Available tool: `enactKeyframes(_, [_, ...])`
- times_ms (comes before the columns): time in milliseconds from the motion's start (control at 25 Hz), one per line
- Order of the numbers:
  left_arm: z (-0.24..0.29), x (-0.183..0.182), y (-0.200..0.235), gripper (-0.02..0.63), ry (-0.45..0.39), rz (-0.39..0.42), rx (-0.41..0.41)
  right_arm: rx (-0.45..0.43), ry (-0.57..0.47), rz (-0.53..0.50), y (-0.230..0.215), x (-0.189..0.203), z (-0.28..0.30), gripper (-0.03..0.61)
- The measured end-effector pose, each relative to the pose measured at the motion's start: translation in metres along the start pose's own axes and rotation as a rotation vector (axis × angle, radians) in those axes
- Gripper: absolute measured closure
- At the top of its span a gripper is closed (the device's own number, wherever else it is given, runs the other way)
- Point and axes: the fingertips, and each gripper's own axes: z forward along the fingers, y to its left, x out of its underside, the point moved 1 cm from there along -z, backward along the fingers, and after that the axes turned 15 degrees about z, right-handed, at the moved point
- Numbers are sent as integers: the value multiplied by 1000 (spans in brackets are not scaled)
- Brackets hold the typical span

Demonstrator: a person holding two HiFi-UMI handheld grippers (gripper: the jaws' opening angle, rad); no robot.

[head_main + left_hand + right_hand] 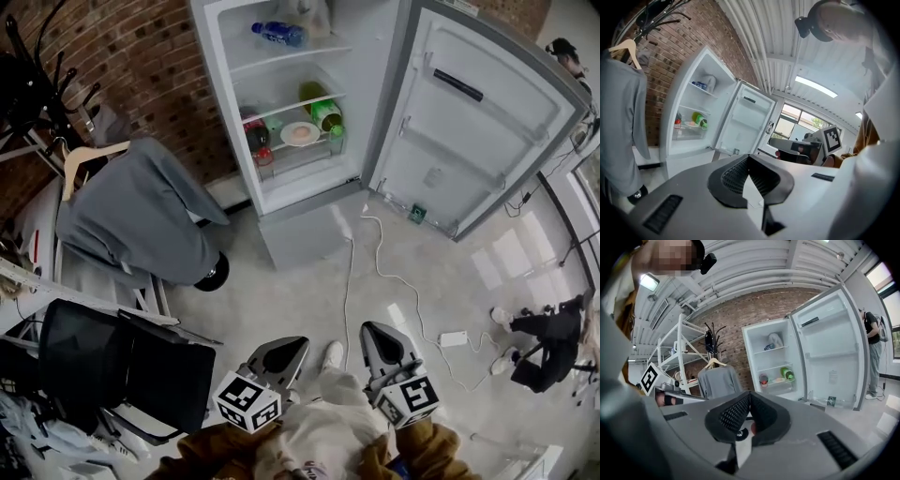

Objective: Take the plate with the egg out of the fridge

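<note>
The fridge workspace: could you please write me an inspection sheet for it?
Surface: pale floor.
Job's things: plate with egg on a shelf of the fridge; fridge door wide open.
Clutter: green bottle beside the plate; grey garment; black chair.
Grippers: left hand-held gripper and right hand-held gripper both shut, empty, short of the fridge.
Cables: white cable across the floor.
Surroundings: brick wall; person beyond the door.

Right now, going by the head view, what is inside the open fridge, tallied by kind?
Bottles: 3, a blue-labelled bottle, a green bottle, a dark bottle
Plates: 1, the plate with the egg
Bags: 1, a white bag
Total: 5; the small bits beside the dark bottle are too unclear to count.
</note>
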Motion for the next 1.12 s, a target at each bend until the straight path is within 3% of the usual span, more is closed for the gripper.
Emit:
enactKeyframes(240, [72,-32,21,606,-3,24,-24,-51,10,27,-42,-33,37,572])
enactKeyframes(440, [131,-49,6,606,24,114,17,-133,47,55,-63,-32,46,572])
enactKeyframes(720, [159,-37,6,606,109,71,-11,-145,127,175,-94,-14,62,572])
enactKeyframes(920, [169,-40,35,606,109,30,-69,-134,138,193,-110,-16,79,572])
enactKeyframes(1120, [185,-44,58,606,94,24,-49,-105,137,200,-123,-25,104,572])
